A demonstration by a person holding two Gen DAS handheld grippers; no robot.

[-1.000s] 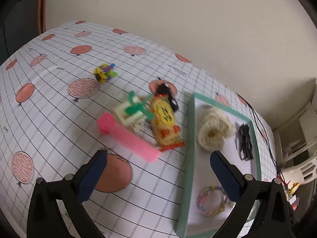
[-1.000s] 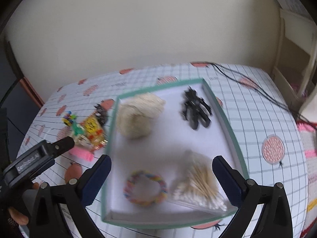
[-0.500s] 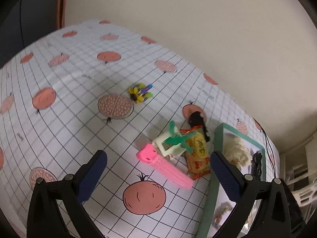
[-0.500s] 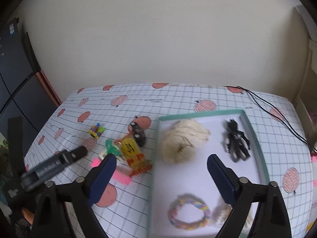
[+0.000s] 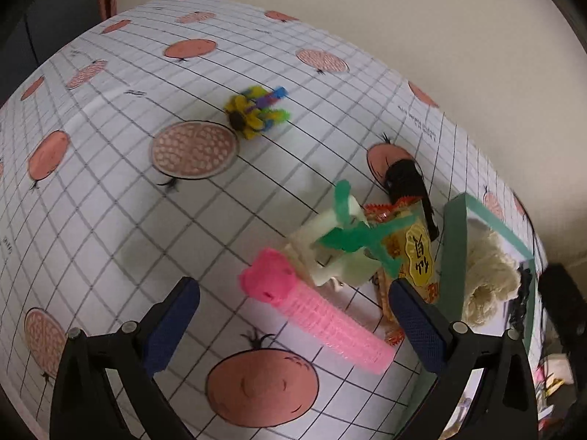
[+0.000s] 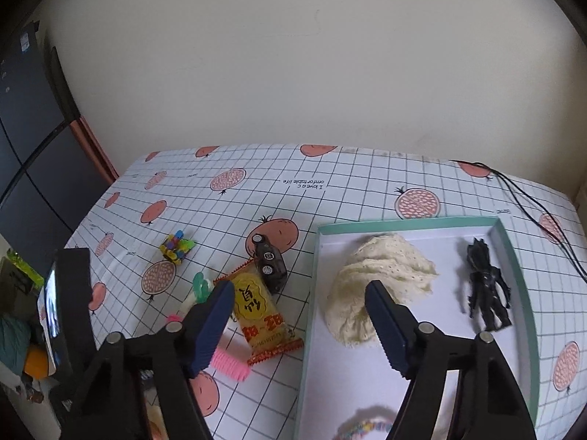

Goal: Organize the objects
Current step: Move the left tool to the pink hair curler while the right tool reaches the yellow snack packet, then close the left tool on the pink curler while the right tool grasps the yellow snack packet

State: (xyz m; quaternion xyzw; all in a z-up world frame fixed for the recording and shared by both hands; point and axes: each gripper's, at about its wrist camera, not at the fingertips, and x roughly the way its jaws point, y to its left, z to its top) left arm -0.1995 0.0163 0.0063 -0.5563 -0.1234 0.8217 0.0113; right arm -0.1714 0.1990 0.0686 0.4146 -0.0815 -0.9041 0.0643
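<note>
Clutter is the risk here. Left gripper (image 5: 293,326) hangs with its jaws wide apart and empty, low centre of its frame, straddling the pink hair roller (image 5: 315,311). Right gripper (image 6: 301,324) is also spread and empty, lower centre of its frame, one finger over the pile, the other over the teal tray (image 6: 513,256).

Still loose on the tablecloth (image 5: 110,190):
- pink hair roller, touching the white-and-green plastic toy (image 5: 345,245)
- yellow snack packet (image 6: 258,311), partly under that toy
- black toy car (image 6: 269,264), against the packet's far end
- small multicoloured block toy (image 5: 256,110), well apart, upper centre of left view

Already in the tray: cream knitted cloth (image 6: 381,282), black figurine (image 6: 484,286), a braided ring at the bottom edge, cut off.

My read on failure modes:
- roller, toy and packet overlap, so closing on the roller likely drags or tips the toy
- roller is long and ribbed; gripped near one end it may swing
- packet film is slick, could slip from the pads
- tray wall sits just beside the pile, so a low carry could clip it
</note>
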